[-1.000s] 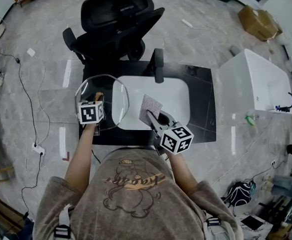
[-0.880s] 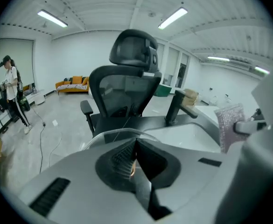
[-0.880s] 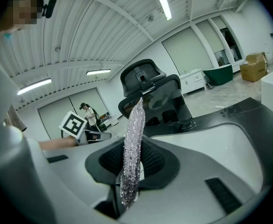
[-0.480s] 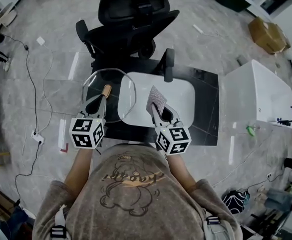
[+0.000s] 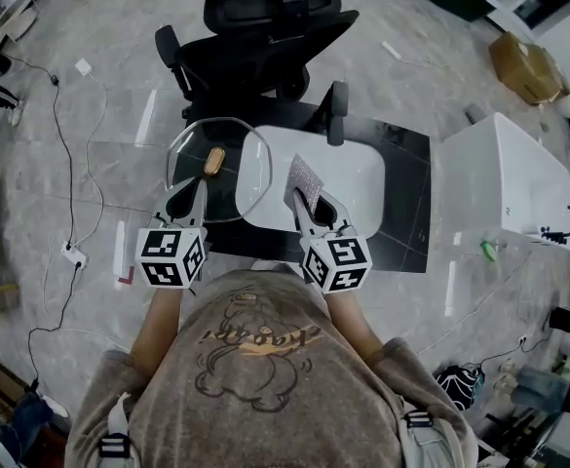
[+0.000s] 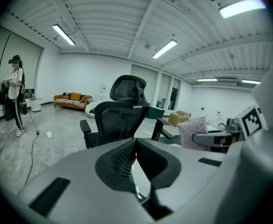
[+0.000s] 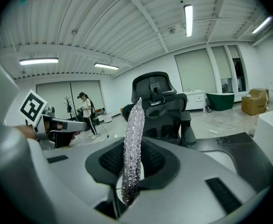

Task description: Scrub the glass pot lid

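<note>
**Glass pot lid** (image 5: 234, 154), wooden knob (image 5: 212, 161) at its centre, overlapping the left rim of the white basin (image 5: 358, 178) in the head view. Judged stiff, fairly heavy, slick when wet and breakable, so it is best held at the rim or knob. The left gripper (image 5: 193, 195) is clenched on the lid's near rim, left of the basin. The right gripper (image 5: 309, 211), over the basin's near left part, grasps 1 glittering scrub pad (image 5: 305, 179) upright. The pad stands just beside the lid's right edge, apparently not touching it.
</note>
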Tool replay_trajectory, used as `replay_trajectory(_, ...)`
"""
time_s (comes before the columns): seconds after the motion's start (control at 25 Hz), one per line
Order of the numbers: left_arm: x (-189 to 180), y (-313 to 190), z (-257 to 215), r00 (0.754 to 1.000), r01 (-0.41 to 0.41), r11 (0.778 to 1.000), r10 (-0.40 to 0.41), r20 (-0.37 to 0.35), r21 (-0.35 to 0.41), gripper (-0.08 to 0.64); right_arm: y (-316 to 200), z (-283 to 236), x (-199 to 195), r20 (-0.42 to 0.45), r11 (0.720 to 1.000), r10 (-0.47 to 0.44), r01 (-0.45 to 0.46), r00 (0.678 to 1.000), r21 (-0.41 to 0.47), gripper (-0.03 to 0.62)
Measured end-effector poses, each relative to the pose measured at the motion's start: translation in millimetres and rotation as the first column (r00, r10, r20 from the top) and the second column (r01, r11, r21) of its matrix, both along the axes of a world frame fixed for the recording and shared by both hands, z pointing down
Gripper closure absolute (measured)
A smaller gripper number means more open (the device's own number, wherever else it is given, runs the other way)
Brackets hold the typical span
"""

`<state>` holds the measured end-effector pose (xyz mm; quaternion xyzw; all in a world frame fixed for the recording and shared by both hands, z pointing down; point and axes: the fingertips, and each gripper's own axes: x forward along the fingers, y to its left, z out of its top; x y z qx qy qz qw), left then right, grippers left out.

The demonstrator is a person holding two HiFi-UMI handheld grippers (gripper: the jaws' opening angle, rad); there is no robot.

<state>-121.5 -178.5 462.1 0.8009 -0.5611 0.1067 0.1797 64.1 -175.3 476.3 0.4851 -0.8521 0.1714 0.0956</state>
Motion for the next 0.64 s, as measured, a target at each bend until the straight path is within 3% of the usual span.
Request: replay_trajectory(0.64,-3.5,7.3,8.2,1.0,-0.009,1.0,0.009,-0.009,-0.022,0.541,14.1,-4.4,-14.2,-0.001,0.999,-0.032,0.032,1.0,0.01,0.512)
